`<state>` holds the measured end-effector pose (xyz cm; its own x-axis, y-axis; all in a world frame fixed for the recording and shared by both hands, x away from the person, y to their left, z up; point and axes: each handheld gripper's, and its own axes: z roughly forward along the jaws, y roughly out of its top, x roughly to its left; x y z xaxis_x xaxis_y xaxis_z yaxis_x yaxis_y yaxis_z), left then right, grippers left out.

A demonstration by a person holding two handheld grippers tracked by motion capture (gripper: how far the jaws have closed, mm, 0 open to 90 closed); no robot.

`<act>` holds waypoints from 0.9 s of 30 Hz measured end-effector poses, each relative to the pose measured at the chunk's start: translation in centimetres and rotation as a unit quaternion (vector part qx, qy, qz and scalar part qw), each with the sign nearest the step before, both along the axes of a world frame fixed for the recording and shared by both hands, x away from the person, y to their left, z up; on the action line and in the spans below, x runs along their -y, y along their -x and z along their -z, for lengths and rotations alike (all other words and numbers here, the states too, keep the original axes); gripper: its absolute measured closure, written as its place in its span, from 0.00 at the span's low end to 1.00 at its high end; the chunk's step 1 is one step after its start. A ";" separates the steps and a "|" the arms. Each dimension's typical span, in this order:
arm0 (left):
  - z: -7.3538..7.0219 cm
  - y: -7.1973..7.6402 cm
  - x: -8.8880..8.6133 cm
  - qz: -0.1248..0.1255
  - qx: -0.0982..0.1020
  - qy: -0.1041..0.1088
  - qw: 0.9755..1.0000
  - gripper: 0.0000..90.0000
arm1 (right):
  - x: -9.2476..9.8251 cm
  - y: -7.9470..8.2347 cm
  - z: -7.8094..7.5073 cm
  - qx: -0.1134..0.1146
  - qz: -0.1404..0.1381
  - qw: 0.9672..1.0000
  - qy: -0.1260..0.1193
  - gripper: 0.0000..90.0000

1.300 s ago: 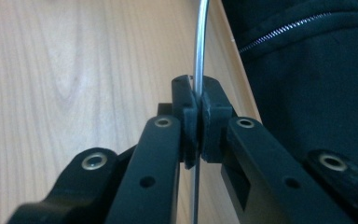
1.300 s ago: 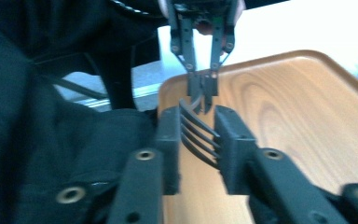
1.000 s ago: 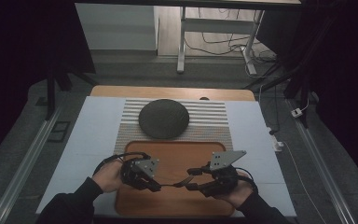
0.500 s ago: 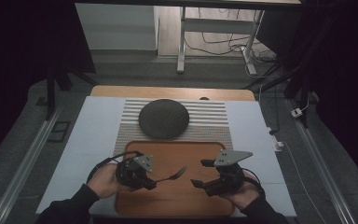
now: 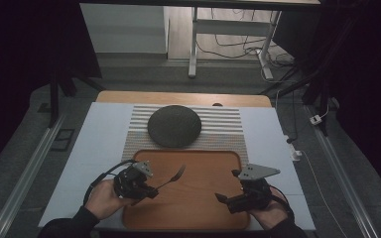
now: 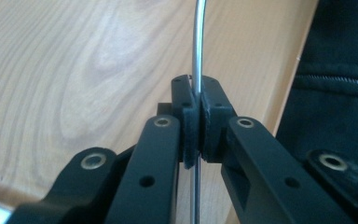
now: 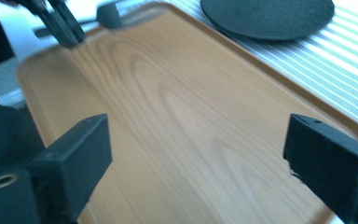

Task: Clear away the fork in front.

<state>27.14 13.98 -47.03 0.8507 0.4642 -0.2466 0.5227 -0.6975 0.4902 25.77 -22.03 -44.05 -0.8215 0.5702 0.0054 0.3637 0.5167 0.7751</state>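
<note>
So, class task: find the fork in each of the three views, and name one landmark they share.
High view: fork left of centre, over the wooden tray, held by the left claw.
Left gripper view: its metal handle runs up the middle, clamped between the jaws.
Right gripper view: top left, blurred.
Shared landmark: the wooden tray.

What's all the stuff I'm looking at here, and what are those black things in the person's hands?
Tray: one, wooden brown, near edge of table.
Plate: one, dark, round, on the striped mat beyond the tray.
Striped mat: one, white and grey, mid-table.
Fork: one, metal, held above the tray's left side.
Table: one, pale top.
Left gripper: black, jaws shut on the fork's handle.
Right gripper: black, jaws wide open over the tray.
</note>
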 end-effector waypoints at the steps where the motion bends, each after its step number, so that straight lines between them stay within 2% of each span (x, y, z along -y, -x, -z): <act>1: 0.1 0.0 -0.1 -0.010 -0.004 0.003 1.000 0.95 | 0.2 0.0 0.1 0.001 0.005 1.000 0.003 0.05; 6: 0.3 0.2 -0.8 -0.056 -0.020 0.012 0.998 0.95 | 1.0 0.3 0.3 -0.001 0.022 1.000 0.002 0.01; 9: 0.4 0.4 -1.1 -0.083 -0.025 0.012 0.996 0.95 | 1.6 0.5 0.3 0.003 0.036 0.999 -0.003 0.00; 12: 0.7 0.6 -1.4 -0.109 -0.023 -0.005 0.994 0.95 | 2.3 0.8 0.3 0.003 0.049 0.999 -0.009 0.00; 14: 1.0 0.5 -1.6 -0.130 -0.027 -0.015 0.991 0.95 | 2.7 1.1 0.2 0.000 0.059 0.998 -0.012 0.00; 16: 1.5 0.3 -1.9 -0.151 -0.046 -0.014 0.987 0.95 | 3.1 1.2 0.3 -0.002 0.066 0.998 -0.015 0.00; 18: 2.0 0.0 -2.1 -0.174 -0.062 -0.015 0.983 0.95 | 3.5 1.3 0.3 -0.004 0.073 0.997 -0.015 0.00; 21: 2.7 -0.4 -2.0 -0.198 -0.078 -0.027 0.977 0.95 | 4.0 1.4 0.5 -0.009 0.081 0.997 -0.014 0.00; 27: 3.6 -0.7 -1.7 -0.222 -0.090 -0.052 0.969 0.94 | 4.4 1.5 0.7 -0.017 0.085 0.996 -0.003 0.00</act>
